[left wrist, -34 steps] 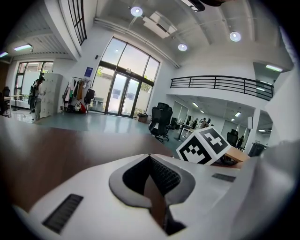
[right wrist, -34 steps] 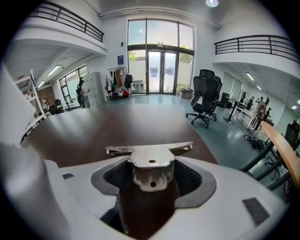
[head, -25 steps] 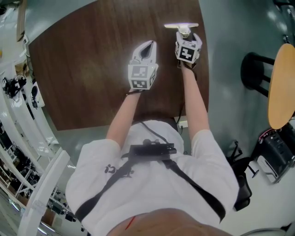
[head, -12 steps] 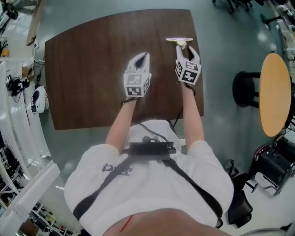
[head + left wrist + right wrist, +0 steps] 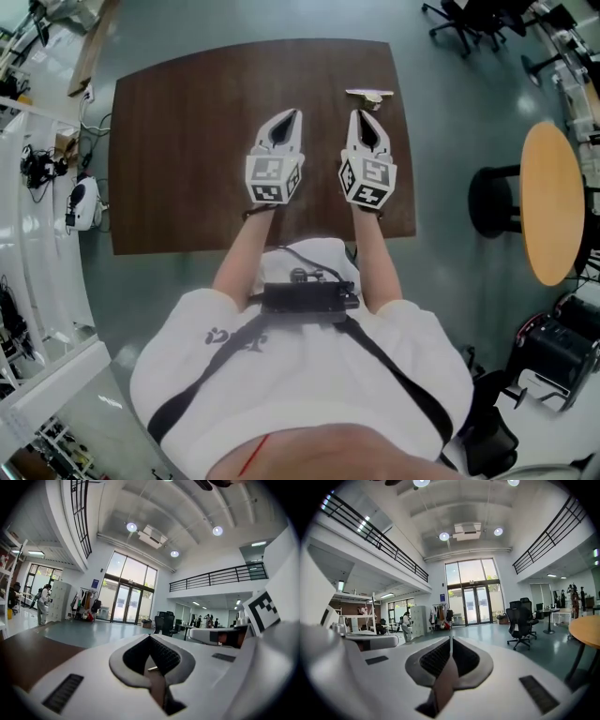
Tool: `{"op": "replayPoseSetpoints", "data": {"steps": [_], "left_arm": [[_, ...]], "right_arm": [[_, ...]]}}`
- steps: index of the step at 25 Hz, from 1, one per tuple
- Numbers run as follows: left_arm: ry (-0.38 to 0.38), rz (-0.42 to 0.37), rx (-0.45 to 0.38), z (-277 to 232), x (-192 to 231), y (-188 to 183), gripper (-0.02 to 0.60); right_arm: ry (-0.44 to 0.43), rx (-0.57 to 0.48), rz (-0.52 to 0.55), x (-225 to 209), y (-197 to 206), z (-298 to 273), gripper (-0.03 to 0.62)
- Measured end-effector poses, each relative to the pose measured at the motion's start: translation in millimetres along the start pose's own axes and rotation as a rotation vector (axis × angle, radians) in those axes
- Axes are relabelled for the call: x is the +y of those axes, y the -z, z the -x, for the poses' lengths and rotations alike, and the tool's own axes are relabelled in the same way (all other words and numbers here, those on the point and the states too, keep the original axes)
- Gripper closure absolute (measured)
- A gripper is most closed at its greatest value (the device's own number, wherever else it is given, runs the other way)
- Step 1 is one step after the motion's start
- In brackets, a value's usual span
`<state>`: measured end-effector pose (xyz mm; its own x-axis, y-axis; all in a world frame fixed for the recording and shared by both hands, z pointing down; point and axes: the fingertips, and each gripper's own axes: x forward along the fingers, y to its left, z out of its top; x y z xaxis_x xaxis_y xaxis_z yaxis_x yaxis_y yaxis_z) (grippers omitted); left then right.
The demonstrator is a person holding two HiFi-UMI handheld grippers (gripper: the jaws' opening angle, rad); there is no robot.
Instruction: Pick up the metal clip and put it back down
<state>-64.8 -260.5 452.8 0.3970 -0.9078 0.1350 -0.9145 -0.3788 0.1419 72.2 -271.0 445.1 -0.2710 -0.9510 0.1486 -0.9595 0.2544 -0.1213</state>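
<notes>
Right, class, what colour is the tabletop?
The tabletop is dark brown, clearest in the head view.

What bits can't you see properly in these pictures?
Small silver metal clip: head view, too tiny to show its shape; both gripper views look out over the room, missing it.
Brown wooden table, near edge: head view, partly hidden by the person's arms.
Distant people: left gripper view, too small.
</notes>
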Motion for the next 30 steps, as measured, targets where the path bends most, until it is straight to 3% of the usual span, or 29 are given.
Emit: {"op": "replayPoseSetpoints", "data": {"steps": [6, 14, 30], "left_arm": [[0.013, 0.003, -0.062, 38.5, -1.3, -21.3, 0.569], [-0.025, 0.008, -0.144, 55.4, 9.6, -37.0, 0.569], [0.02, -0.012, -0.148, 76.8, 6.8, -38.9, 0.569]], "right_arm": [[-0.03, -0.054, -0.002, 32.0, -20.2, 26.9, 0.588], [-0.134, -0.03, 0.046, 90.2, -14.4, 34.1, 0.587], [-0.127, -0.065, 0.068, 104.2, -22.8, 43.4, 0.586]]}}
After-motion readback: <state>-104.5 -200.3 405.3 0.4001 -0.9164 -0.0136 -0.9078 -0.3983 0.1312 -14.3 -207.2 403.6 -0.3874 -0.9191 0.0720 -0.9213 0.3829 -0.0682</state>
